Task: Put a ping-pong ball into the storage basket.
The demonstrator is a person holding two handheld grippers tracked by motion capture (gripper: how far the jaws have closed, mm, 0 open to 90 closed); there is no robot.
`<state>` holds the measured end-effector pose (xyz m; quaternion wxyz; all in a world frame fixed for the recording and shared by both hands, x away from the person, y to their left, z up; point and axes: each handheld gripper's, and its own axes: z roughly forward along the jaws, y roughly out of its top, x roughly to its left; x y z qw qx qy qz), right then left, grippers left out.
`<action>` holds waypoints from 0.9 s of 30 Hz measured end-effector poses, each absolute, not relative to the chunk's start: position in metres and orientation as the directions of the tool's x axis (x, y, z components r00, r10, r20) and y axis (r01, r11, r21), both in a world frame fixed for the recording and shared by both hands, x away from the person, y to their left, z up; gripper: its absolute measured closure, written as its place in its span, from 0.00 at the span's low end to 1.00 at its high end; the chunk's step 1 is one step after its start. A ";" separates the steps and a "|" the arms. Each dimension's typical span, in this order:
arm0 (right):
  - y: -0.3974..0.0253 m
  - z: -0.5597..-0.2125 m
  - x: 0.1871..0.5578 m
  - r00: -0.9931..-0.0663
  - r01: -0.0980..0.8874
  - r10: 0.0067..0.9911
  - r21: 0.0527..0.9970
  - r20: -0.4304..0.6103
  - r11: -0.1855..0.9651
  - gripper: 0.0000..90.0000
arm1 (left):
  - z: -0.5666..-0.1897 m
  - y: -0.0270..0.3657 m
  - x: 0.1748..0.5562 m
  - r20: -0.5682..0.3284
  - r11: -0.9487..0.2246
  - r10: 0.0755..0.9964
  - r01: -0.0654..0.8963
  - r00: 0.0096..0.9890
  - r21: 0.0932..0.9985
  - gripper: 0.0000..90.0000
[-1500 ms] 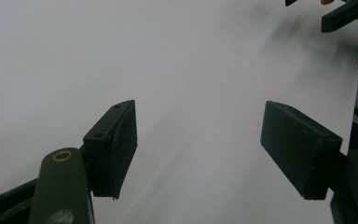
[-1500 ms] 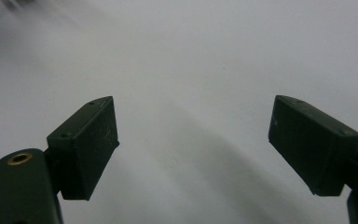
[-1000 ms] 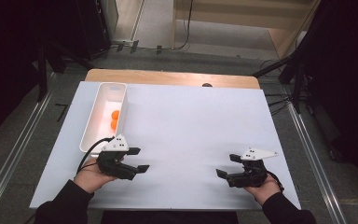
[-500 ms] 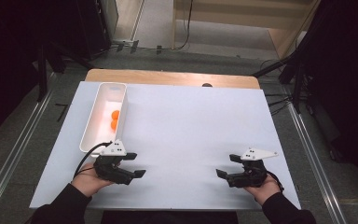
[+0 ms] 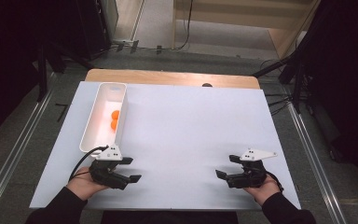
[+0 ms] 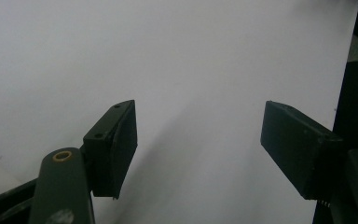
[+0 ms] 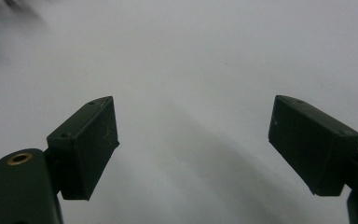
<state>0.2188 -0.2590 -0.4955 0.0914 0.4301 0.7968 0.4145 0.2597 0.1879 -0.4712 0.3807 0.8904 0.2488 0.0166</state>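
Both hand-held grippers, left [image 5: 131, 169] and right [image 5: 224, 166], wide open, empty. Orange balls [image 5: 114, 119] in tray [image 5: 91, 135] at 11 o'clock: probably light, smooth, roll easily; pinch across the middle.

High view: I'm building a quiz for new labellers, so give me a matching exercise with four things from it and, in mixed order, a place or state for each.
Things:
1. Orange balls
2. White bin
3. Left gripper
4. Right gripper

Places or states:
A. Open, held low near the table's right front
B. Inside the bin
C. Open, just in front of the bin's near end
D. Along the left side of the white table

Pairs: 1-B, 2-D, 3-C, 4-A
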 end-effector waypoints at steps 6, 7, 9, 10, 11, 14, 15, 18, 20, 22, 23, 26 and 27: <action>-0.260 -0.495 0.219 -0.613 0.606 0.762 0.742 0.206 0.287 0.16 | -0.472 0.192 0.257 -0.164 -0.586 0.456 0.433 0.875 0.685 0.31; -0.259 -0.495 0.219 -0.614 0.606 0.762 0.742 0.209 0.285 0.16 | -0.473 0.191 0.258 -0.169 -0.582 0.454 0.435 0.875 0.687 0.31; -0.259 -0.495 0.219 -0.613 0.609 0.762 0.739 0.209 0.287 0.16 | -0.473 0.191 0.258 -0.165 -0.588 0.449 0.429 0.878 0.686 0.31; -0.259 -0.495 0.219 -0.613 0.608 0.762 0.740 0.207 0.288 0.16 | -0.473 0.191 0.258 -0.167 -0.589 0.448 0.430 0.878 0.684 0.31; -0.259 -0.495 0.219 -0.616 0.608 0.760 0.739 0.208 0.290 0.16 | -0.474 0.190 0.258 -0.166 -0.590 0.449 0.431 0.878 0.683 0.31; -0.258 -0.496 0.219 -0.622 0.602 0.757 0.739 0.198 0.301 0.16 | -0.474 0.190 0.257 -0.167 -0.590 0.449 0.432 0.877 0.681 0.31; -0.258 -0.496 0.218 -0.621 0.607 0.757 0.735 0.204 0.301 0.16 | -0.474 0.190 0.258 -0.167 -0.591 0.448 0.432 0.878 0.682 0.31; -0.257 -0.497 0.218 -0.631 0.594 0.754 0.739 0.182 0.318 0.16 | -0.474 0.190 0.257 -0.167 -0.593 0.448 0.432 0.878 0.680 0.31; -0.257 -0.496 0.218 -0.631 0.595 0.753 0.738 0.185 0.318 0.16 | -0.474 0.190 0.257 -0.164 -0.595 0.447 0.428 0.880 0.680 0.31; -0.257 -0.496 0.218 -0.631 0.594 0.753 0.739 0.184 0.318 0.16 | -0.474 0.190 0.257 -0.165 -0.592 0.447 0.429 0.879 0.682 0.31; -0.257 -0.496 0.218 -0.631 0.595 0.754 0.738 0.184 0.318 0.16 | -0.474 0.190 0.257 -0.166 -0.592 0.447 0.430 0.879 0.682 0.31; -0.257 -0.496 0.218 -0.630 0.596 0.754 0.739 0.186 0.315 0.16 | -0.474 0.190 0.257 -0.168 -0.590 0.448 0.432 0.878 0.682 0.31; -0.257 -0.497 0.219 -0.630 0.595 0.755 0.739 0.183 0.317 0.16 | -0.474 0.190 0.258 -0.168 -0.590 0.448 0.431 0.878 0.682 0.31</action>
